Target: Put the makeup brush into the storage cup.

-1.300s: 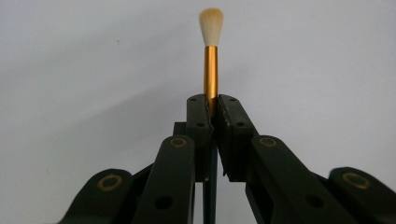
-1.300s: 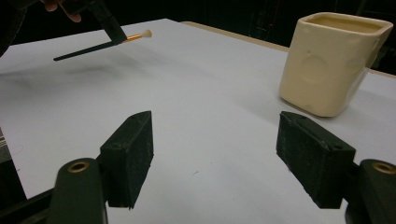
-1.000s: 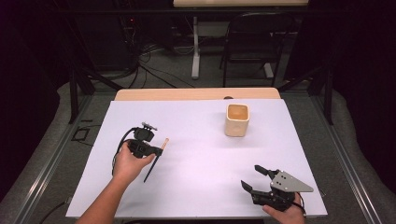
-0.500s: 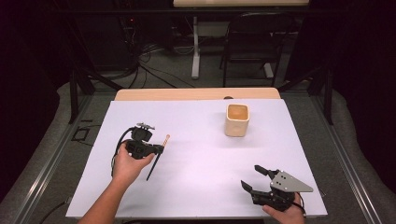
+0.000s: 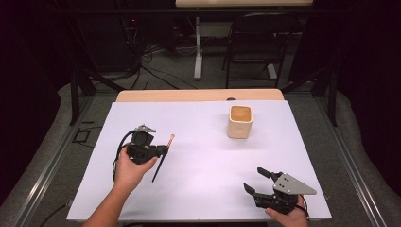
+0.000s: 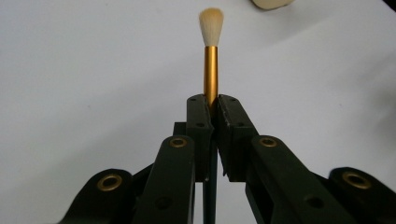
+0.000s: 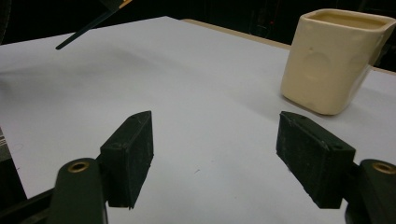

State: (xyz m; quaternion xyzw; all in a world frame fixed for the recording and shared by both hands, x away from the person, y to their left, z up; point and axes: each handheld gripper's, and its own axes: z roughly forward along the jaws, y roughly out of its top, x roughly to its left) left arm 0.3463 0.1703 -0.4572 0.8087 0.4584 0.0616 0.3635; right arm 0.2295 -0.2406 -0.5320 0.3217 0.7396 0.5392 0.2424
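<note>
A brush (image 5: 163, 155) with a black handle, gold ferrule (image 6: 211, 74) and pale bristle tip is held in my left gripper (image 5: 163, 150), whose jaws are shut on the ferrule's lower end. It is lifted off the white table, bristles pointing away from the hand. A cream square cup (image 5: 240, 121) stands upright at the table's far right; its side (image 7: 331, 63) fills the upper right of the right gripper view. My right gripper (image 5: 256, 181) rests near the front right edge, open with nothing between its jaws (image 7: 219, 154).
The white tabletop (image 5: 203, 156) stretches between the two grippers. A wooden strip (image 5: 198, 95) runs along the far edge. Beyond the table stand a dark chair (image 5: 257, 45), a table leg and floor cables.
The left gripper has lifted and shifted slightly right and forward with the brush. The right gripper has not moved.
</note>
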